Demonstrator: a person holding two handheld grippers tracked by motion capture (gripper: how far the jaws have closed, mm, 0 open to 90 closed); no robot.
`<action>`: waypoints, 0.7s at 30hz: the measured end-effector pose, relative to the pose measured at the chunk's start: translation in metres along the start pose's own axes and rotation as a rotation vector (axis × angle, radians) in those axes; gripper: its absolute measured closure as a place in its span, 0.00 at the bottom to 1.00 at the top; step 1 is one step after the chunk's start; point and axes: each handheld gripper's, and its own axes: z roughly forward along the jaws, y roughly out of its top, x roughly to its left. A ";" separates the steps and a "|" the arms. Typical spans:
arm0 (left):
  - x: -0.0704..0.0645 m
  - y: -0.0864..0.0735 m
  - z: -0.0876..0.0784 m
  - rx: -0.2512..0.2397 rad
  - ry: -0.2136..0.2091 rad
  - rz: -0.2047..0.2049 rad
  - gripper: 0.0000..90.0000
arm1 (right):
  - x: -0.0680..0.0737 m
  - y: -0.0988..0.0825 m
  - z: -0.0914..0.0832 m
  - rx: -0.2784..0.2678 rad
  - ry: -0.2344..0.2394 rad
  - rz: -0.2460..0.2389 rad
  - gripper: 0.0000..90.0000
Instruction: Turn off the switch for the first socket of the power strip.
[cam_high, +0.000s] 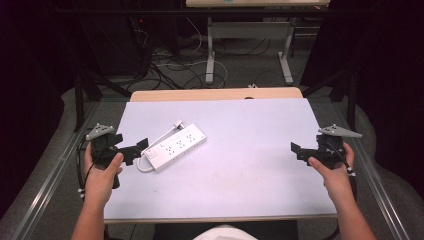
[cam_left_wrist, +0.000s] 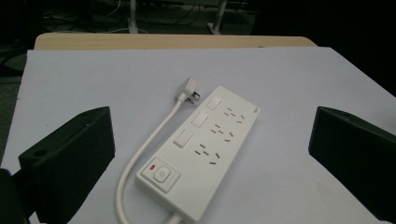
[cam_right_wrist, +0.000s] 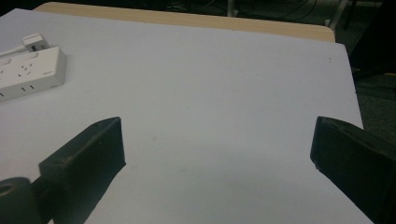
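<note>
Since the power strip (cam_high: 174, 146) lies flat with its cable (cam_left_wrist: 140, 161) looped at seven o'clock, the left gripper (cam_high: 134, 151) gapes empty beside it, while the right gripper (cam_high: 300, 151) waits unclenched at three o'clock.

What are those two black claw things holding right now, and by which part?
Nothing. The left gripper stands open just short of the white plastic power strip, not touching it. The right gripper is open over the pale table sheet.

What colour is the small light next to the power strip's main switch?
Red. The light sits beside the switch on the white power strip, best seen in the left gripper view.
</note>
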 end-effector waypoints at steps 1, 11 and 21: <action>0.002 -0.002 0.000 -0.004 0.003 -0.009 0.00 | 0.000 0.000 0.000 0.001 0.000 0.006 0.03; 0.026 -0.023 -0.002 0.017 0.082 -0.024 0.00 | -0.002 -0.003 0.005 0.009 0.008 0.013 0.03; 0.041 -0.034 0.001 0.023 0.099 -0.050 0.00 | -0.005 -0.006 0.009 0.025 0.001 0.015 0.03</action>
